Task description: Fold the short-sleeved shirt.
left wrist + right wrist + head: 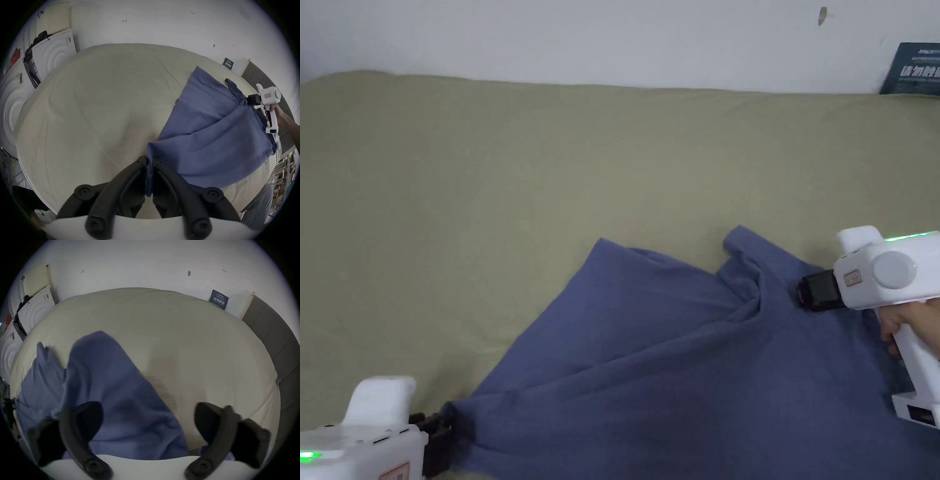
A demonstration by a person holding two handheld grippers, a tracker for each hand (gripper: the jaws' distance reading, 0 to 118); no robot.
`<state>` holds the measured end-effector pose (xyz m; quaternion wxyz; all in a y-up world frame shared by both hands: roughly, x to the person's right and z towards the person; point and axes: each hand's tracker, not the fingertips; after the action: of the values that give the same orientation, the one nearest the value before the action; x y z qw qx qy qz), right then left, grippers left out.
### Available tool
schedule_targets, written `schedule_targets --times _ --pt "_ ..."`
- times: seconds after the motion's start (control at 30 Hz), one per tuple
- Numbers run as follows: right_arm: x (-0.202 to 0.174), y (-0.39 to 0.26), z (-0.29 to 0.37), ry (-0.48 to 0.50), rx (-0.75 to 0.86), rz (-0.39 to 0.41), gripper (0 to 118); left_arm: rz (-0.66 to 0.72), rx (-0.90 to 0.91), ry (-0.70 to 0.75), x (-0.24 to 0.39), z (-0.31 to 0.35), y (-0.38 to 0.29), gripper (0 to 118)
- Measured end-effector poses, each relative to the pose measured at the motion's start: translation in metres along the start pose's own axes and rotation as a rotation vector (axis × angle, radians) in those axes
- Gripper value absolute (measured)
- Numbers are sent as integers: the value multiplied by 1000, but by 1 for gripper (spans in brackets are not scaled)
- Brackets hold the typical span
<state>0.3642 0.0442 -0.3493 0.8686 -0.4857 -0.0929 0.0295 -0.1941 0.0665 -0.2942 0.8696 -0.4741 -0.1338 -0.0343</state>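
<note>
The left claw [150, 162] is clamped on a corner of the blue shirt [675, 375], at the shirt's near left. The shirt lies rumpled on the bed [550, 175], spreading away from that corner. At its far right, the right claw [148, 420] gapes wide over the cloth, seemingly gripping nothing.

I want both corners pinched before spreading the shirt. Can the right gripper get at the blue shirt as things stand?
Probably yes. The right gripper is open and sits right over the blue shirt, cloth lying between its jaws, nothing in the way. The left gripper is shut on the shirt's edge.
</note>
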Motion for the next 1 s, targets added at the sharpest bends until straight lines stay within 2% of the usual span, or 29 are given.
schedule_targets --times 0.07,0.1,0.13,0.17,0.23,0.37,0.47,0.53,0.8,0.9,1.0 --pt "10 17 11 22 -5 -71 81 -12 -5 6 2 -2 0 7" --pt "8 16 17 43 10 -75 61 -14 -6 7 2 -1 0 7" --pt "2 14 24 10 35 -57 13 -17 -8 9 3 -1 1 7" --pt "-2 12 33 23 61 -35 5 -20 -6 13 4 0 1 7" --pt "-6 19 57 -7 113 -28 5 -12 3 15 4 6 3 8" --pt "-8 18 127 3 220 4 4 -6 52 -2 8 37 15 7" --pt "-2 11 197 8 318 -36 4 -22 125 -30 15 70 29 7" --pt "3 4 243 -9 379 -35 4 -28 180 -56 20 92 42 7" --pt "34 -9 410 -125 629 -75 4 -103 392 -47 52 188 121 7" --pt "52 -8 454 -154 695 -109 4 -108 430 -57 66 226 157 7" --pt "63 -6 484 -222 753 -134 4 -131 482 -23 77 258 192 7"
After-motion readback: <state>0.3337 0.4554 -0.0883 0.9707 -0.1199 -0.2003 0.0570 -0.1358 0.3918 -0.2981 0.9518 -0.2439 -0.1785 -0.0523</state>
